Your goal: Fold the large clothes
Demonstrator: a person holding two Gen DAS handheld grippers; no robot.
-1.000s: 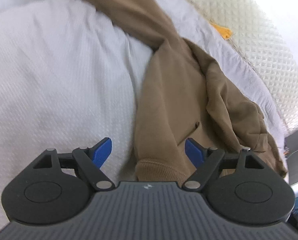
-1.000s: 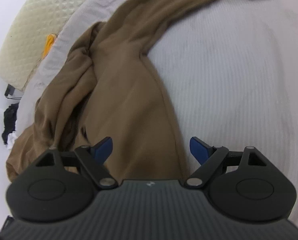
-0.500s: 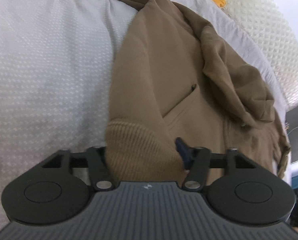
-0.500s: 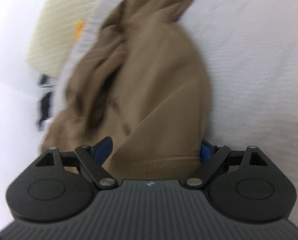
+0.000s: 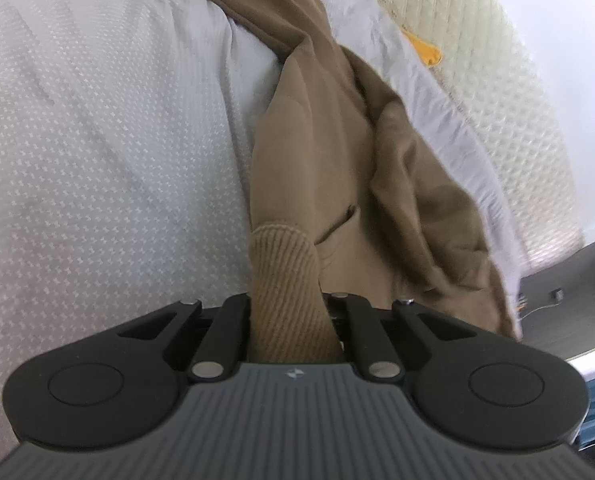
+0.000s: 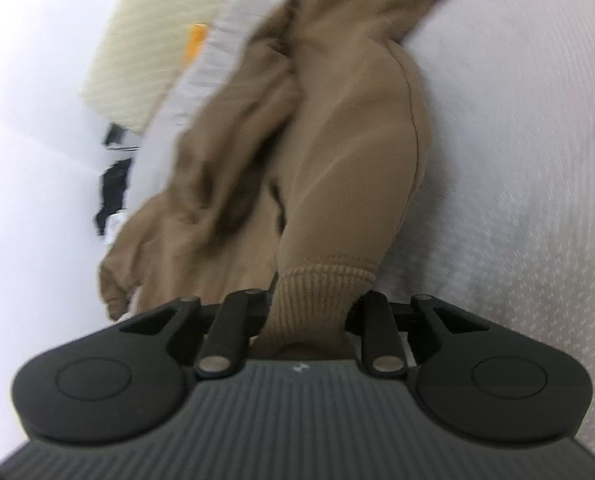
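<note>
Your left gripper [image 5: 287, 312] & right gripper [image 6: 309, 316] are each clamped on the ribbed hem [image 5: 285, 276] of the tan sweatshirt [image 5: 329, 152], which lies bunched on the white textured bedspread [image 5: 97, 140]. Risk: thick, stretchy rib knit could creep out if you pull unevenly, and soft fleece may drag the cover. Beyond sits a quilted cream headboard [image 5: 497, 80].

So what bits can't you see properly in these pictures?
- Left gripper fingertips: left wrist view, buried in the ribbed hem of the brown hoodie.
- Right gripper fingertips: right wrist view, covered by the ribbed band.
- Hoodie's top: cut off by both views' upper edge.
- Dark things past the bed: right wrist view, too blurred.
</note>
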